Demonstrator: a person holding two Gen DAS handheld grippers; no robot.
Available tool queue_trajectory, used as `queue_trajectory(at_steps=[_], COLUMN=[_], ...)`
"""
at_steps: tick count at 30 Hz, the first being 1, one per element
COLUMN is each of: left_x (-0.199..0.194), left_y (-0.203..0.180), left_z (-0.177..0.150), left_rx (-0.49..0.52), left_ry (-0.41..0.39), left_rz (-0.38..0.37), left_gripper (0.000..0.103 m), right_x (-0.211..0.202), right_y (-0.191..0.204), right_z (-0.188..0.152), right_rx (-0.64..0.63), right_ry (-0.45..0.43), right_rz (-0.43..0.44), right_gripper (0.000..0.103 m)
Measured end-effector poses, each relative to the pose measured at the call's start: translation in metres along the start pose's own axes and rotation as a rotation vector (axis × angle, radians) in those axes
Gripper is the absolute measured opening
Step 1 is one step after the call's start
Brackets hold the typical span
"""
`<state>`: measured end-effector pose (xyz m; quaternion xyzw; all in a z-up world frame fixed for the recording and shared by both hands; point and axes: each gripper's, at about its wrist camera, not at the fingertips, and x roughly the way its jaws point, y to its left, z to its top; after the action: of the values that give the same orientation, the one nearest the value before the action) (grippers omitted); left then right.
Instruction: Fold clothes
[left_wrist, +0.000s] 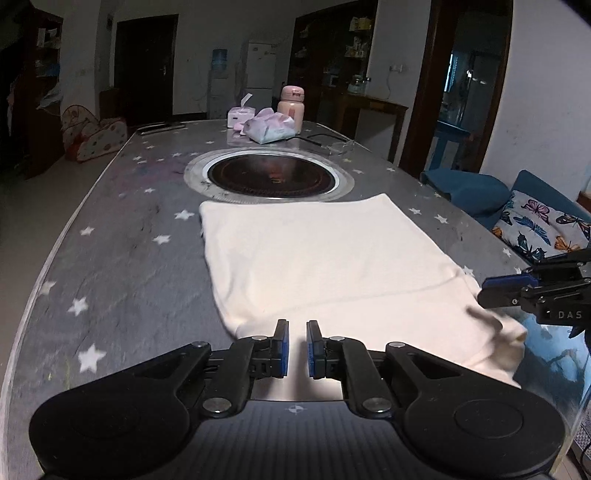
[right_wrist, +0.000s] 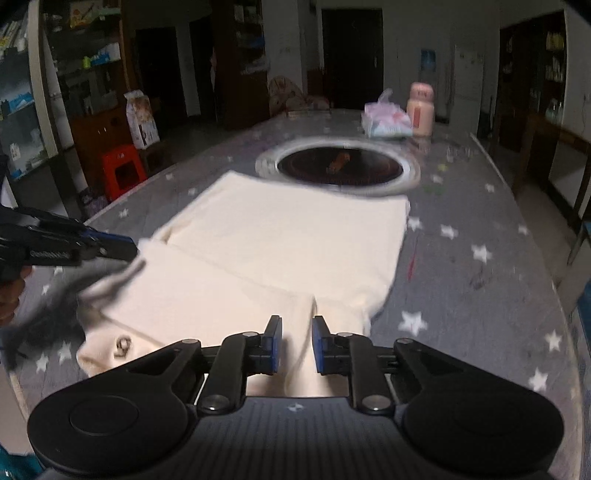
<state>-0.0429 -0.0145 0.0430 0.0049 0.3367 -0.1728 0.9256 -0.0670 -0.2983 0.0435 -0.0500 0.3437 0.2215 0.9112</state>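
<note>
A cream garment (left_wrist: 317, 254) lies partly folded on the grey star-patterned table (left_wrist: 122, 258), its far edge near the round cooktop. It also shows in the right wrist view (right_wrist: 280, 251). My left gripper (left_wrist: 297, 347) hovers over the garment's near edge, jaws a small gap apart, nothing between them. It also shows at the left of the right wrist view (right_wrist: 122, 247), at the garment's edge. My right gripper (right_wrist: 297, 345) is open over the near edge, above a fold crease. In the left wrist view it (left_wrist: 491, 290) sits at the garment's right edge.
A round built-in cooktop (left_wrist: 272, 176) sits mid-table. Beyond it stand a pink bottle (left_wrist: 291, 107), a tissue pack (left_wrist: 271, 127) and a tissue box (left_wrist: 242, 116). A red stool (right_wrist: 123, 170) stands left of the table, a blue sofa with a butterfly cushion (left_wrist: 543, 225) to the right.
</note>
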Motion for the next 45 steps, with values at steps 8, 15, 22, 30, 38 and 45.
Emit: queue_trajectory(at_steps=[8, 15, 22, 30, 38, 45], left_x=[0.022, 0.016, 0.013, 0.013, 0.001, -0.011], left_y=[0.004, 0.004, -0.002, -0.002, -0.035, -0.045], left_z=[-0.002, -0.003, 0.001, -0.004, -0.017, -0.03], left_rx=[-0.014, -0.015, 0.015, 0.022, 0.136, 0.21], left_ry=[0.043, 0.035, 0.012, 0.027, 0.03, 0.039], left_rz=[0.023, 0.035, 0.046, 0.048, -0.025, -0.018], left_gripper=[0.011, 0.011, 0.017, 0.018, 0.024, 0.032], right_x=[0.024, 0.034, 0.024, 0.027, 0.005, -0.008], right_y=[0.014, 0.008, 0.005, 0.006, 0.024, 0.029], right_z=[0.012, -0.001, 0.008, 0.0, -0.016, -0.026], right_rx=[-0.016, -0.025, -0.039, -0.059, -0.158, -0.197], right_ry=[-0.02, 0.019, -0.016, 0.023, 0.045, 0.03], right_rz=[0.057, 0.044, 0.031, 0.023, 0.057, 0.05], right_gripper=[0.017, 0.017, 0.019, 0.019, 0.019, 0.019])
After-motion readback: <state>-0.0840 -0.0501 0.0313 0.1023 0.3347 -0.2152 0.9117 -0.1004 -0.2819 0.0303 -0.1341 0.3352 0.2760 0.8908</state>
